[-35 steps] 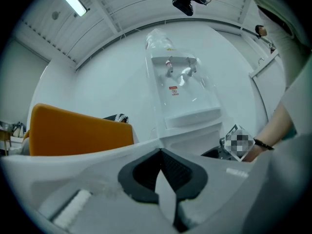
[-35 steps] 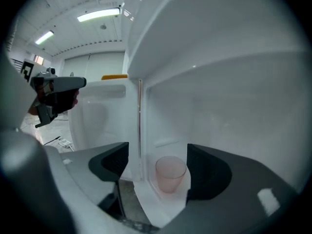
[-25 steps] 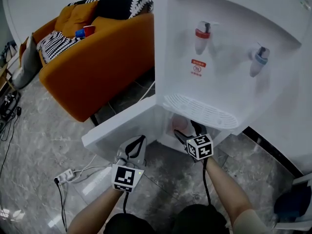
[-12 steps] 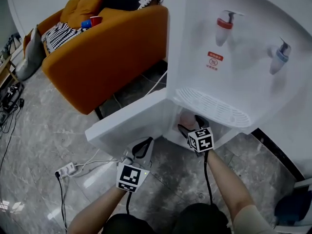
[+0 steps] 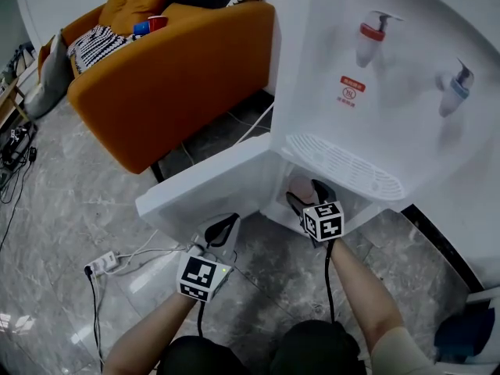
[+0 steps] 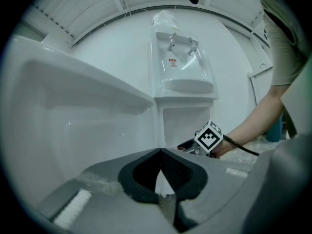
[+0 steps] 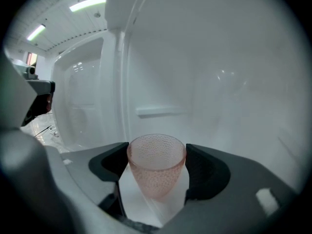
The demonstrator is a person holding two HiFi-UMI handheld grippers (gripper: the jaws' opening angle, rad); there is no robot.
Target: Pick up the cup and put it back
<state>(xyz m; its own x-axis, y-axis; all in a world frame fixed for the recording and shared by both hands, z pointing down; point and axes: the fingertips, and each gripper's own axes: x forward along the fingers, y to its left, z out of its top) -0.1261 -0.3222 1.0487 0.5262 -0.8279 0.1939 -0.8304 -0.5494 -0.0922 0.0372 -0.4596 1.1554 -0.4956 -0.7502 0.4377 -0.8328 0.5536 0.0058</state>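
Closing the right gripper on the pink cup inside the dispenser's lower compartment, pads meeting its tapered, pimpled wall near the rim. Risking a slip out downward on too light a squeeze, or clipping the drip tray overhead on the way out. Holding the left gripper shut and empty beside the open door.
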